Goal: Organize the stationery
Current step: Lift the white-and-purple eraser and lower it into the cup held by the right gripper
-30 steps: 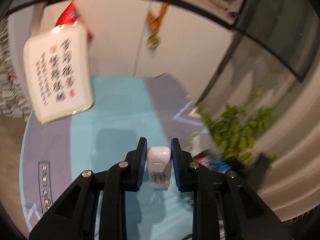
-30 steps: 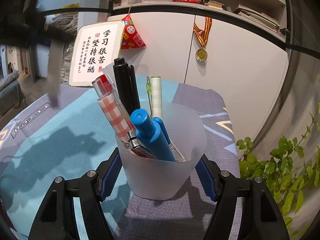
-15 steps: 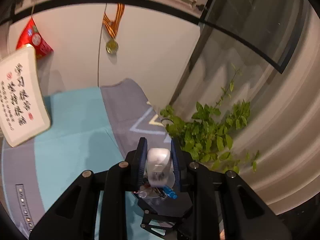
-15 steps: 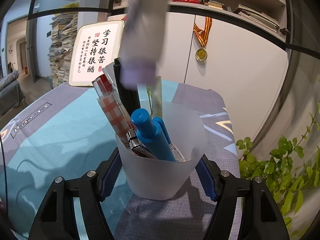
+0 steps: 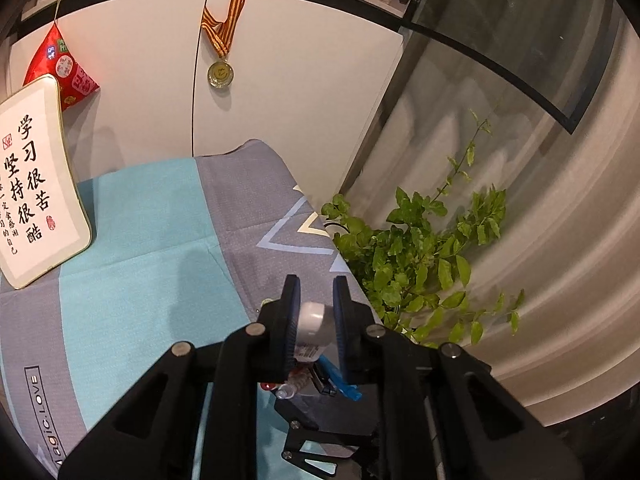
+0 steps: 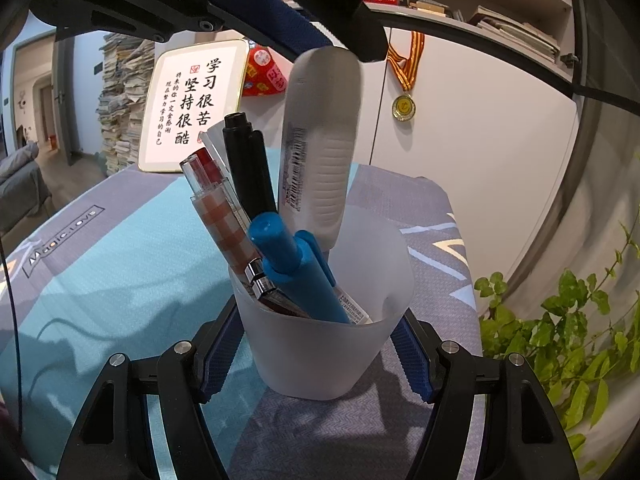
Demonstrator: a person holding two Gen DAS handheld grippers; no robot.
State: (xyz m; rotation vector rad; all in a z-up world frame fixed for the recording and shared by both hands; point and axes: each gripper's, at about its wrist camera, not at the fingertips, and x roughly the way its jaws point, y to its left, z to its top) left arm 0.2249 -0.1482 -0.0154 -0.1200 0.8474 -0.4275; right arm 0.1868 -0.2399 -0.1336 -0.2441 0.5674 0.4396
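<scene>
Correction tape: the white dispenser (image 6: 320, 140) hangs upright over the frosted pen cup (image 6: 320, 344), its lower end dipping among the pens (image 6: 276, 248).
Handling: we judge it light, rigid and smooth-sided, best taken across its flat upper body.
Left gripper (image 5: 314, 312): narrow, jaws just closing further, pads pinching the dispenser's top.
Right gripper (image 6: 316, 356): wide, clamped on the cup's walls, steadying it on the blue-and-grey tablecloth (image 6: 120, 264).
</scene>
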